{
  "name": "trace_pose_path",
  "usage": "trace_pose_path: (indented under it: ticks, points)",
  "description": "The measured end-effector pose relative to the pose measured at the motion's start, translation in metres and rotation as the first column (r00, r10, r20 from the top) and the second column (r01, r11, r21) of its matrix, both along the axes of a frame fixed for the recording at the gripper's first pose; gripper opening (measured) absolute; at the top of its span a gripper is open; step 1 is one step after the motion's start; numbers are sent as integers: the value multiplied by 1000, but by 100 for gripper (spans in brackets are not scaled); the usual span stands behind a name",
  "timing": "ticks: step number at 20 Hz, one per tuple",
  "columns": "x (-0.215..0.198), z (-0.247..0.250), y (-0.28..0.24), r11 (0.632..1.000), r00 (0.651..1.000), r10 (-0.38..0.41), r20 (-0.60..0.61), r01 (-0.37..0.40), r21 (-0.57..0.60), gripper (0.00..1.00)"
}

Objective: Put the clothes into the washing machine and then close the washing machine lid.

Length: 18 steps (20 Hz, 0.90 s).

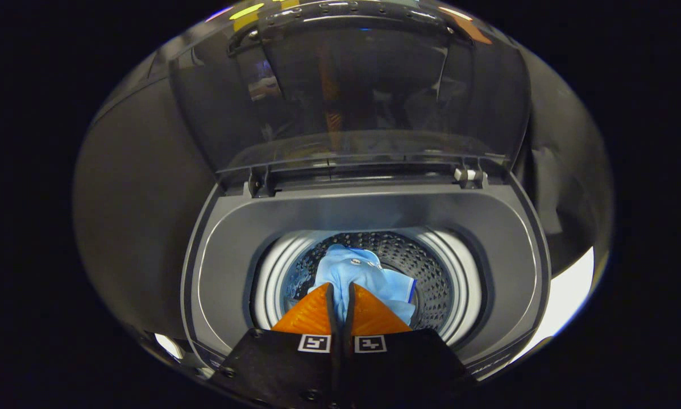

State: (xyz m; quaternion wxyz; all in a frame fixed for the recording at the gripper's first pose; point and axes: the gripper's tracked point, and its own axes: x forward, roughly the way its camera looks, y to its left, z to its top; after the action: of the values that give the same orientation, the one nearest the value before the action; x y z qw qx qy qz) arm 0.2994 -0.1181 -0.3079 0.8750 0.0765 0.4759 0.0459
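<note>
1. The gripper (340, 289) hangs over the open washing machine (227, 272), its fingers drawn close together, pinching a fold of the light blue garment (354, 272).
2. The garment hangs inside the perforated drum (420, 267), below the grey rim, so letting go here should drop it straight in.
3. The transparent lid (346, 91) stands upright behind the opening, giving clear access. Closing it remains undone.
</note>
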Motion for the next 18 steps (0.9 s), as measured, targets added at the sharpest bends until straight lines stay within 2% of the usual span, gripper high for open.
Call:
trace_pose_path:
  ticks: [4, 11, 14, 15, 16, 18]
  points:
    - [-1, -8, -3, 999, 999, -31, -33, 31, 7, 1]
    - [2, -7, -4, 999, 999, -40, -28, 41, 19, 1]
    - [5, -10, -10, 997, 997, -69, -30, 69, 15, 2]
    - [-1, -13, -12, 996, 994, -85, -62, 86, 12, 6]
    - [-8, -17, -13, 996, 990, -87, -108, 87, -4, 36]
    - [-8, -19, -18, 995, 990, -98, -99, 98, -9, 97]
